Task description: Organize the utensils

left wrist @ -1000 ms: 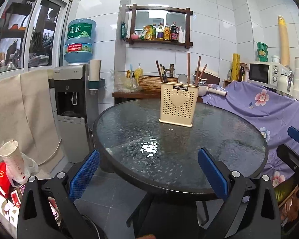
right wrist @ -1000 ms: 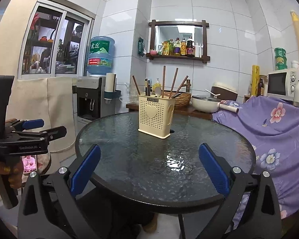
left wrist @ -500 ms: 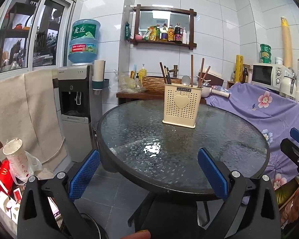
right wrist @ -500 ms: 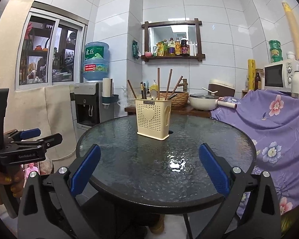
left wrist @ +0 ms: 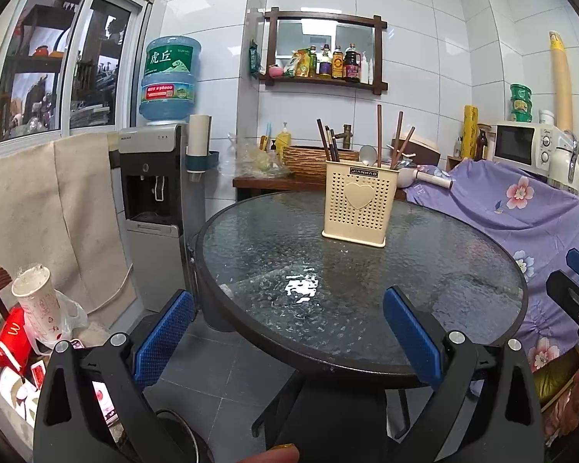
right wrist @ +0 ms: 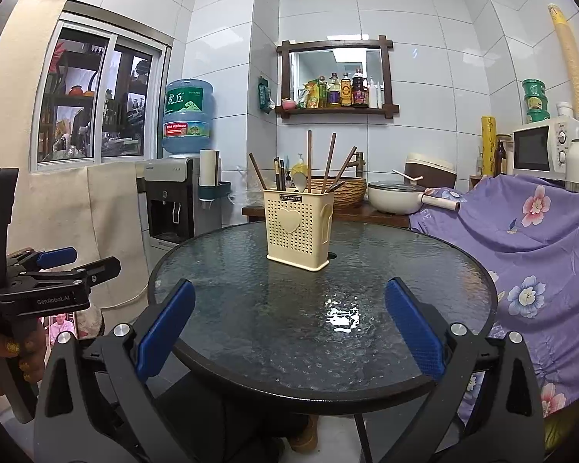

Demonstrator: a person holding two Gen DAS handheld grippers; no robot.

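A cream perforated utensil holder (left wrist: pixel 359 202) with a heart on its front stands upright on the far half of a round glass table (left wrist: pixel 274 254). It holds several brown chopsticks (left wrist: pixel 379 133) and a metal spoon (left wrist: pixel 366 154). It shows in the right wrist view too (right wrist: pixel 298 227), chopsticks (right wrist: pixel 309 160) sticking up. My left gripper (left wrist: pixel 287 332) is open and empty at the table's near edge. My right gripper (right wrist: pixel 287 330) is open and empty over the near rim. The left gripper also shows at the left of the right wrist view (right wrist: pixel 58 270).
A water dispenser (left wrist: pixel 154 185) stands left of the table. A purple flowered cloth (left wrist: pixel 521 208) covers furniture on the right, with a microwave (left wrist: pixel 525 148) behind. A side table with a basket (right wrist: pixel 345 193) and a pot (right wrist: pixel 397 196) is behind. Cups and bags (left wrist: pixel 34 316) lie on the floor at left.
Both grippers have drifted back and shifted a little; the holder sits slightly farther right in the left view and higher in the right view. Jaws stayed open. Nothing on the table moved.
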